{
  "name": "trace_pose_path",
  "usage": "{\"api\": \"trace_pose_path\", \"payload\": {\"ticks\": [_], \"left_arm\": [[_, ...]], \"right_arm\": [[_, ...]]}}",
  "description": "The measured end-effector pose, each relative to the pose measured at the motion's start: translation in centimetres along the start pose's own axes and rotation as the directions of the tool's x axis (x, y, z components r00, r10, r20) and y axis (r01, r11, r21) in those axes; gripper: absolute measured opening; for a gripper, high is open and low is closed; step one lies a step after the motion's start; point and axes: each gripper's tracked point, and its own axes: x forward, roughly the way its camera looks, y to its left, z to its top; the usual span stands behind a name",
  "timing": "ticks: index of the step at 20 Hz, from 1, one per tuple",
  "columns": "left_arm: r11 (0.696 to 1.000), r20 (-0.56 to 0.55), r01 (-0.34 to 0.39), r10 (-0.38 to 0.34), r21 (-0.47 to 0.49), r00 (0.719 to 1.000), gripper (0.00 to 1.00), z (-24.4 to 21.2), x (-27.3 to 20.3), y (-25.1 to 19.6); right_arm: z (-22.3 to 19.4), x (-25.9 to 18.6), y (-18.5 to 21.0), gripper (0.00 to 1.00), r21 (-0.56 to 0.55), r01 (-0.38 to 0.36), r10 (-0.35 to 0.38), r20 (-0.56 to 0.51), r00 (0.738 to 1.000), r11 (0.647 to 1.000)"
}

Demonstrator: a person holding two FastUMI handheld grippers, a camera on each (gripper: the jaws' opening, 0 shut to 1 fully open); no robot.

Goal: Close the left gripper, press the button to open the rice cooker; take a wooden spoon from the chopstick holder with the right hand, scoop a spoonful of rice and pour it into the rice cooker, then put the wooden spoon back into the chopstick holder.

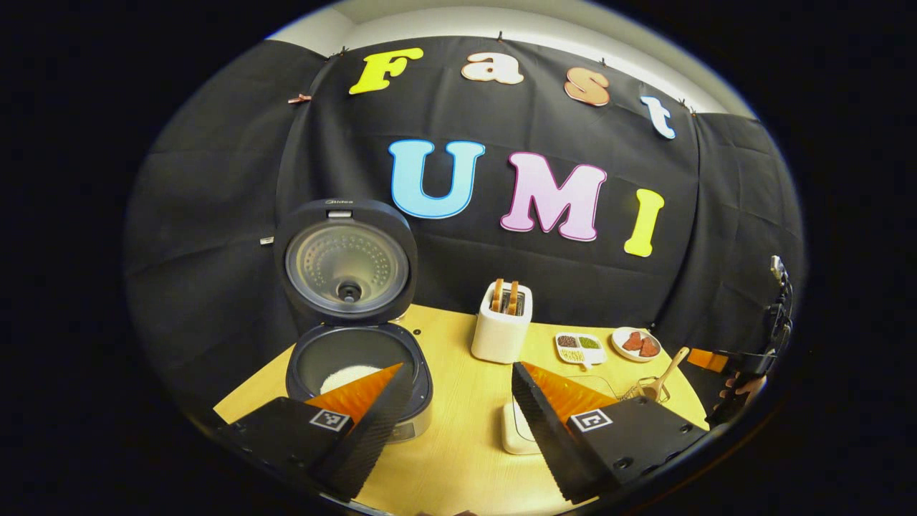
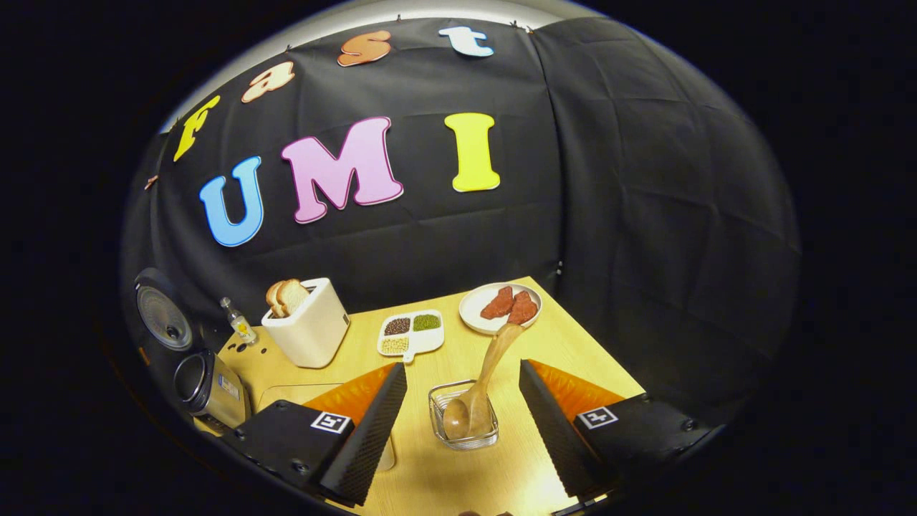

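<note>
The right gripper point(image 2: 462, 401) has its fingers spread wide, and between them, not touched, stands the chopstick holder point(image 2: 464, 417) with the wooden spoon point(image 2: 478, 390) leaning inside. Behind it lie a divided dish point(image 2: 411, 333), a plate point(image 2: 499, 308) and a toaster point(image 2: 308, 330). The left gripper point(image 1: 458, 401) is also spread, holding nothing; the rice cooker point(image 1: 358, 358) stands open near its left finger, white rice point(image 1: 347, 375) inside.

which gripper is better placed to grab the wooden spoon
Right. The right gripper is open with the spoon in its holder between its fingers; the left gripper faces the open cooker.
</note>
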Motion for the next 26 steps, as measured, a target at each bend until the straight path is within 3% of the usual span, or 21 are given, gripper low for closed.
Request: {"api": "trace_pose_path", "payload": {"ticks": [6,14,16,19,20,22,24,26], "left_arm": [[0.998,-0.079,-0.062,0.061,-0.007,0.995,0.96,-2.7,0.2,-0.8],[0.993,-0.17,-0.115,0.112,-0.008,0.979,0.96,-6.4,-0.4,-2.8],[0.992,-0.18,-0.125,0.122,-0.007,0.976,0.96,-7.0,-0.4,-3.0],[0.992,-0.187,-0.12,0.114,-0.025,0.976,0.96,-8.0,-0.6,-3.5],[0.993,-0.198,-0.115,0.106,-0.038,0.974,0.96,-8.4,-0.6,-3.6],[0.988,-0.216,-0.114,0.089,-0.106,0.972,0.96,-8.7,-0.6,-3.7],[0.98,-0.204,-0.11,0.075,-0.167,0.976,0.96,-8.1,-0.6,-3.5],[0.98,-0.202,-0.113,0.079,-0.164,0.976,0.96,-7.9,-1.0,-2.4]], "right_arm": [[-2.6,5.3,-0.5,0.99,0.042,-0.04,0.045,-0.13,0.99,0.998],[-5.7,12.2,-2.4,0.99,0.193,0.014,0.04,-0.273,0.961,0.981],[-6.2,13.4,-3.0,0.88,0.225,0.048,0.022,-0.298,0.954,0.973],[-6.1,13.4,-2.9,0.38,0.285,0.081,0.015,-0.317,0.948,0.955],[-6.0,12.9,-2.5,0.28,0.294,0.066,0.033,-0.319,0.947,0.954],[-6.0,12.7,-1.8,0.15,0.27,0.039,0.052,-0.321,0.946,0.962],[-5.2,11.6,-1.5,0.16,0.225,0.027,0.043,-0.303,0.952,0.974],[-3.1,10.3,0.0,0.13,0.217,-0.015,0.07,-0.252,0.965,0.976]]}}
